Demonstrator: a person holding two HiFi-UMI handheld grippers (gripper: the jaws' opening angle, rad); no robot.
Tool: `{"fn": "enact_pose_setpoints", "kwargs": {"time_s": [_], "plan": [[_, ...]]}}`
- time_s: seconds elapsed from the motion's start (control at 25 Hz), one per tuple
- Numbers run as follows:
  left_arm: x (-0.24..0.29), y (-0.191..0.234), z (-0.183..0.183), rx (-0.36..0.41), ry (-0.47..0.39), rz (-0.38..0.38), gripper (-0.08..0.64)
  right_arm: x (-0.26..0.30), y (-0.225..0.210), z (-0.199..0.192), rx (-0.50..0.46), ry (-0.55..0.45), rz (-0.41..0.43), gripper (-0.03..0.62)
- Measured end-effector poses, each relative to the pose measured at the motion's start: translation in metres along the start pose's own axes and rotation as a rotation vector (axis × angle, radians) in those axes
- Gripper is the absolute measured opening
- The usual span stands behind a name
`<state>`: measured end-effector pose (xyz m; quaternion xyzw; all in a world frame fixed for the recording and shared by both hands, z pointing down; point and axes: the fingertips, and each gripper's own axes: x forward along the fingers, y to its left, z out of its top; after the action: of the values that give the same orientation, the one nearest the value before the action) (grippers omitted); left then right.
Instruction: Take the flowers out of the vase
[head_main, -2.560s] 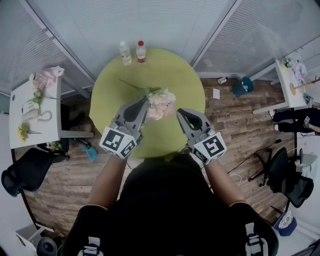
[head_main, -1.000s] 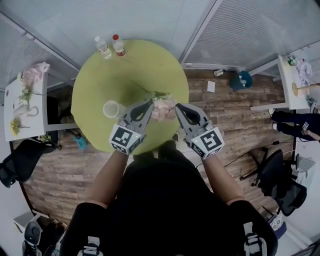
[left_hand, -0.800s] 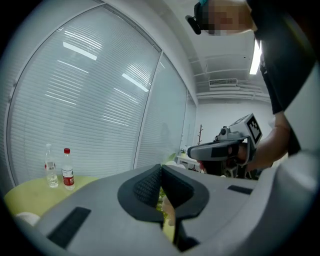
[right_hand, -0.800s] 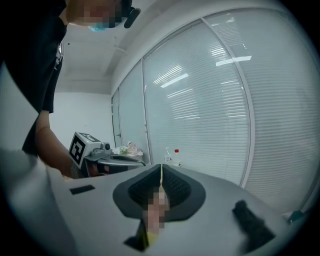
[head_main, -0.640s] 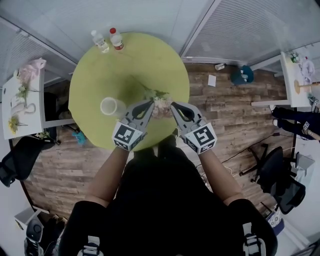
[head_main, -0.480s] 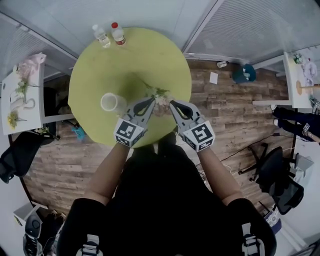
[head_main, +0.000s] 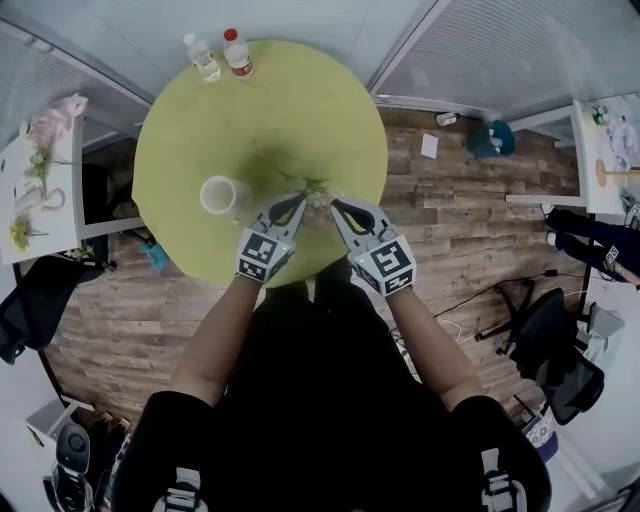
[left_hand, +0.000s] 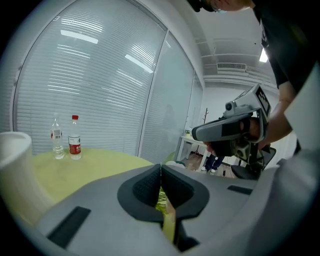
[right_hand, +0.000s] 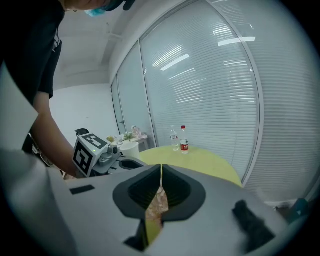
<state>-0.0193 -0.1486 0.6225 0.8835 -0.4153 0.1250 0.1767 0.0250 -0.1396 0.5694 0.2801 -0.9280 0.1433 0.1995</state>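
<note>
At the left of the head view, the white cylindrical vase (head_main: 220, 195) stands upright on the round yellow-green table (head_main: 260, 110), mouth open to the ceiling. Just right of it, your left gripper (head_main: 296, 204) has its grey ribbed jaws pressed together, and in the left gripper view (left_hand: 160, 169) a thin green stem is pinched between the pads. Your bare forearm reaches in from the lower middle of the frame, with the gripper tilted a little downward.

The small bunch of pale pink flowers (head_main: 313, 190) with green leaves sits between the two gripper tips, clear of the vase and over the near part of the table. I cannot tell whether it touches the tabletop.

Your right gripper (head_main: 336, 206) mirrors the left and angles in towards it. Its jaws are likewise closed, and the right gripper view (right_hand: 161, 170) shows a crinkled pinkish petal caught in them.

Two clear plastic bottles (head_main: 221, 54) stand at the table's far edge.
</note>
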Motion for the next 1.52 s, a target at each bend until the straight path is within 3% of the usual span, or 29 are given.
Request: {"fn": "enact_pose_setpoints", "kwargs": {"time_s": [0.64, 1.04, 1.16, 1.28, 1.52], "plan": [[0.020, 0.014, -0.061, -0.043, 0.099, 0.026, 0.014, 0.039, -0.006, -0.069, 0.082, 0.081, -0.002, 0.020], [0.022, 0.011, -0.074, -0.069, 0.124, 0.000, 0.015, 0.039, -0.005, -0.078, 0.102, 0.097, 0.002, 0.020], [0.021, 0.010, -0.070, -0.072, 0.117, -0.005, 0.027, 0.037, -0.006, -0.078, 0.101, 0.095, 0.003, 0.020], [0.015, 0.009, -0.058, -0.074, 0.091, -0.004, 0.083, 0.033, -0.006, -0.073, 0.099, 0.086, 0.002, 0.020], [-0.005, 0.004, -0.015, -0.057, 0.011, -0.004, 0.092, 0.021, -0.003, -0.051, 0.079, 0.054, 0.011, 0.020]]}}
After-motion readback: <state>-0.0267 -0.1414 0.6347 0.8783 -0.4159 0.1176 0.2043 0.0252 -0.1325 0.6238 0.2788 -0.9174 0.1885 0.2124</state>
